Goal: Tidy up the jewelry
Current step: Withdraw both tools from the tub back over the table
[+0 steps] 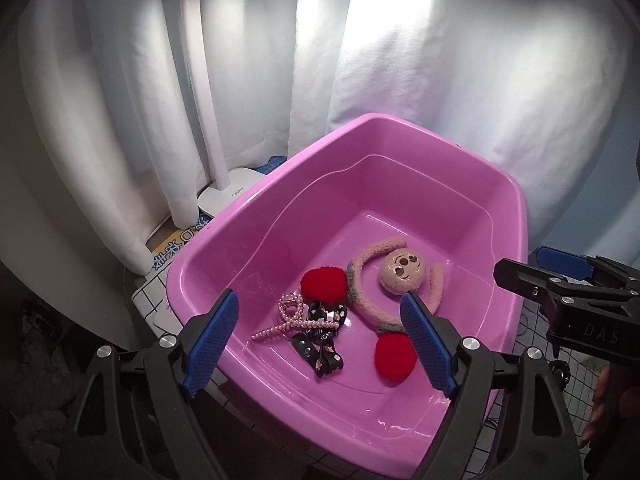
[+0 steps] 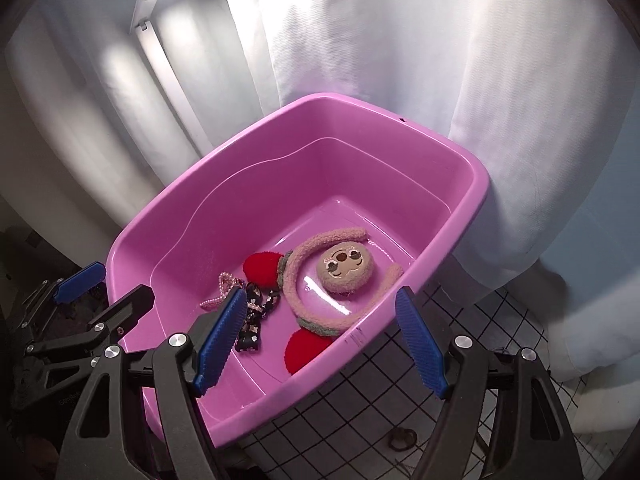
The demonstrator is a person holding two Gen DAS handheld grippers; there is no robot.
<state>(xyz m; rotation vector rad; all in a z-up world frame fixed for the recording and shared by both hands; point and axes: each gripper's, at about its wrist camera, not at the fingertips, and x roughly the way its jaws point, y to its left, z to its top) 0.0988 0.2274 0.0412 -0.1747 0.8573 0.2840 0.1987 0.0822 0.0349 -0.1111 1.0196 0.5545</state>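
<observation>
A pink plastic tub (image 1: 400,136) (image 2: 460,200) holds a plush pink headband with a cartoon face (image 1: 402,272) (image 2: 346,266) and two red pompoms (image 1: 323,284) (image 2: 260,266), a pearl hair claw (image 1: 294,320) (image 2: 224,288) and a black printed bow clip (image 1: 320,340) (image 2: 256,316). My left gripper (image 1: 320,344) is open and empty above the tub's near edge. My right gripper (image 2: 320,340) is open and empty over the tub's right rim; it also shows in the left wrist view (image 1: 560,280).
White curtains (image 1: 440,80) hang behind the tub. A white desk lamp (image 1: 208,120) stands at the back left. The table has a white cloth with a black grid (image 2: 440,380). A small dark ring (image 2: 402,438) lies on the cloth to the right of the tub.
</observation>
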